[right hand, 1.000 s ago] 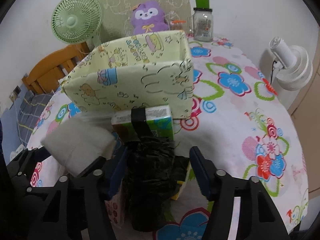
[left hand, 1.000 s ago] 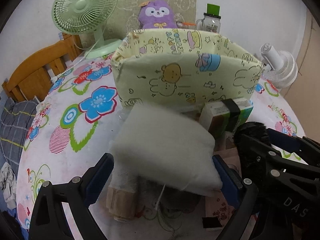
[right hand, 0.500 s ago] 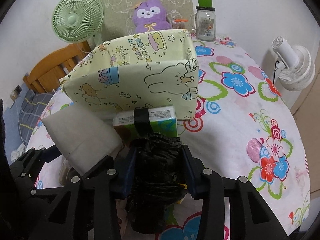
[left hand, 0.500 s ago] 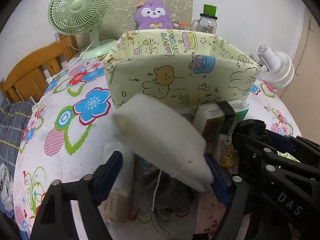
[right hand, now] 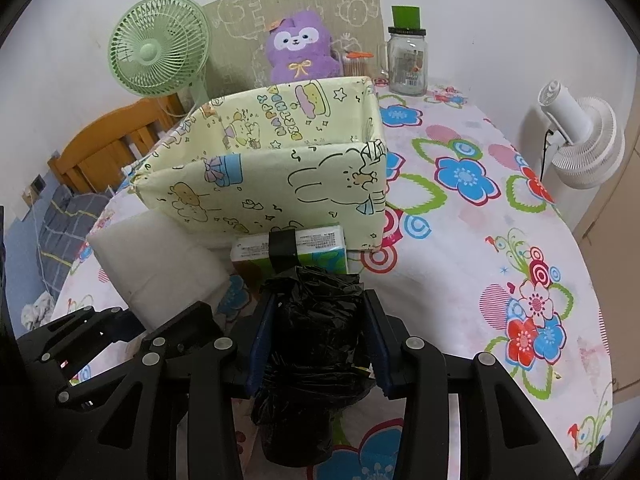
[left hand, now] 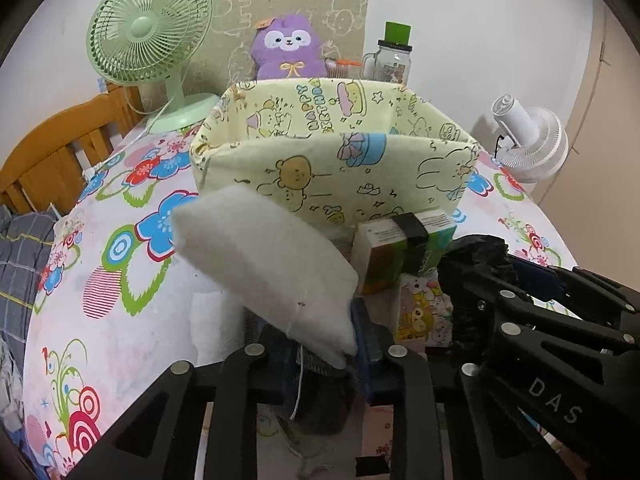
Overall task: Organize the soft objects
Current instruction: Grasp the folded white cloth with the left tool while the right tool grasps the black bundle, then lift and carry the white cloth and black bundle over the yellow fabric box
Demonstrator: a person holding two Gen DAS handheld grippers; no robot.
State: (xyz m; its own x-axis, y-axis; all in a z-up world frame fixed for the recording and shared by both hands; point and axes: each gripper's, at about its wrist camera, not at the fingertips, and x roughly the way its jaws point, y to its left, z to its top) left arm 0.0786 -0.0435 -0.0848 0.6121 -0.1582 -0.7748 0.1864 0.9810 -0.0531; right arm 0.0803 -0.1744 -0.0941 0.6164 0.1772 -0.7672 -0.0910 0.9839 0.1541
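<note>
The left gripper (left hand: 324,354) has its fingers drawn close together on the near corner of a white foam pad (left hand: 260,264), which sticks up and away from the jaws at a slant, its far end rising in front of the near wall of the yellow cartoon-print fabric bin (left hand: 332,168). A loose thread hangs from the pinched corner.

The right gripper (right hand: 316,344) has its blue-padded fingers (right hand: 258,344) pressed against both sides of a crumpled black plastic bag bundle (right hand: 316,328); the bundle fills the whole gap and bulges above and below the pads.

Taking the bin (right hand: 272,172) as landmark: it stands open-topped in the middle of the flower-print tablecloth (right hand: 480,240). Touching its near wall at the base lies a green and white tissue pack with a black band (right hand: 292,250), and the black bundle is just nearer than that pack. The foam pad (right hand: 156,268) is at the bin's near left corner. Behind the bin sit a purple plush toy (left hand: 286,50), a glass jar with a green lid (right hand: 408,60) and a green desk fan (left hand: 150,32); a white fan (right hand: 580,140) stands well off to its right, past the table edge.

Right of the bin the cloth lies bare to the table's rim; left of it a strip of cloth runs to the edge, with a wooden chair back (left hand: 60,140) beyond.
</note>
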